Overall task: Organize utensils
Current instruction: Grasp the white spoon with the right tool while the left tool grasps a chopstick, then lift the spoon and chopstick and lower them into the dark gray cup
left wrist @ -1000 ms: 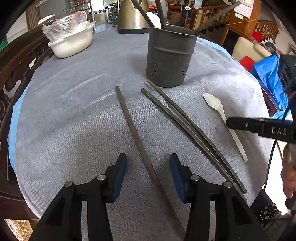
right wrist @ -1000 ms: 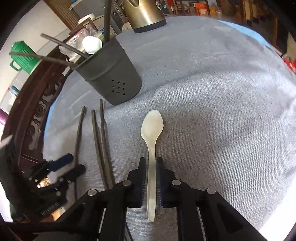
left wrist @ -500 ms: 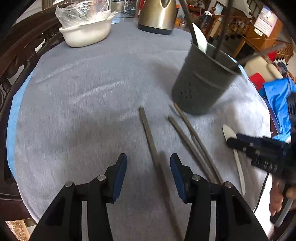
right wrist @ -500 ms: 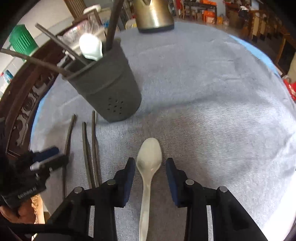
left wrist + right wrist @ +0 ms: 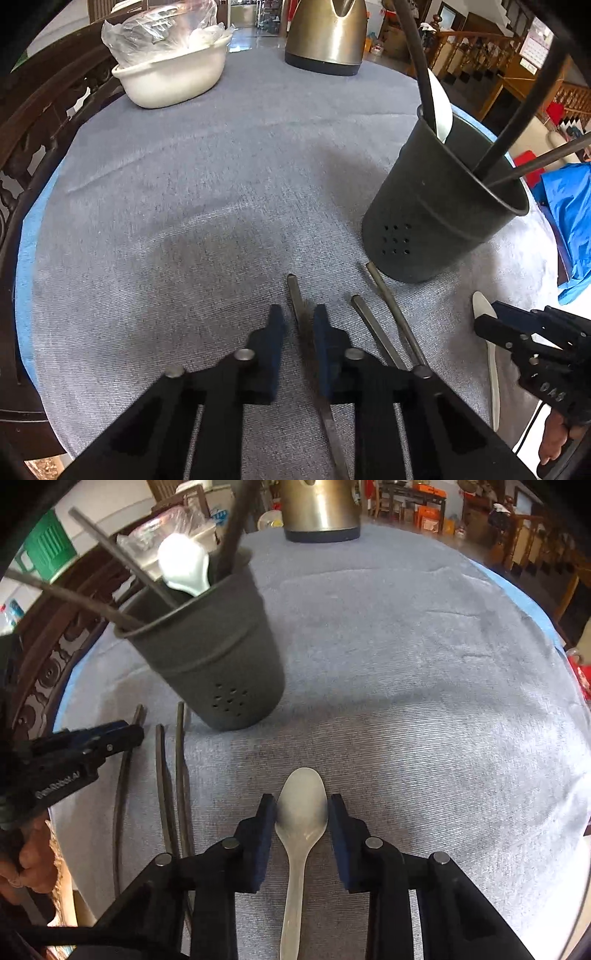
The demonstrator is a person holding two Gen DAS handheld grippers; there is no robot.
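Jaws of left gripper (image 5: pixel 299 325) just closed narrow around lone chopstick (image 5: pixel 295 295), pads flanking its far end; firm contact hard to tell. Chopstick's long axis runs along fingers, back under tool. Right gripper (image 5: pixel 302 812), jaws just narrowing, straddles white spoon (image 5: pixel 301 812) at bowl, pads close beside it, handle trailing back. Holder (image 5: pixel 439 221) stands ahead, right of left tool, nearer it. Two more chopsticks (image 5: pixel 384 325) lie between.

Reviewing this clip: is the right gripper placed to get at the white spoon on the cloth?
Probably yes. The right gripper already straddles the spoon, a pad on each side of its bowl, with nothing between them. Its jaws have just been closing. The holder and chopsticks lie off to the side.
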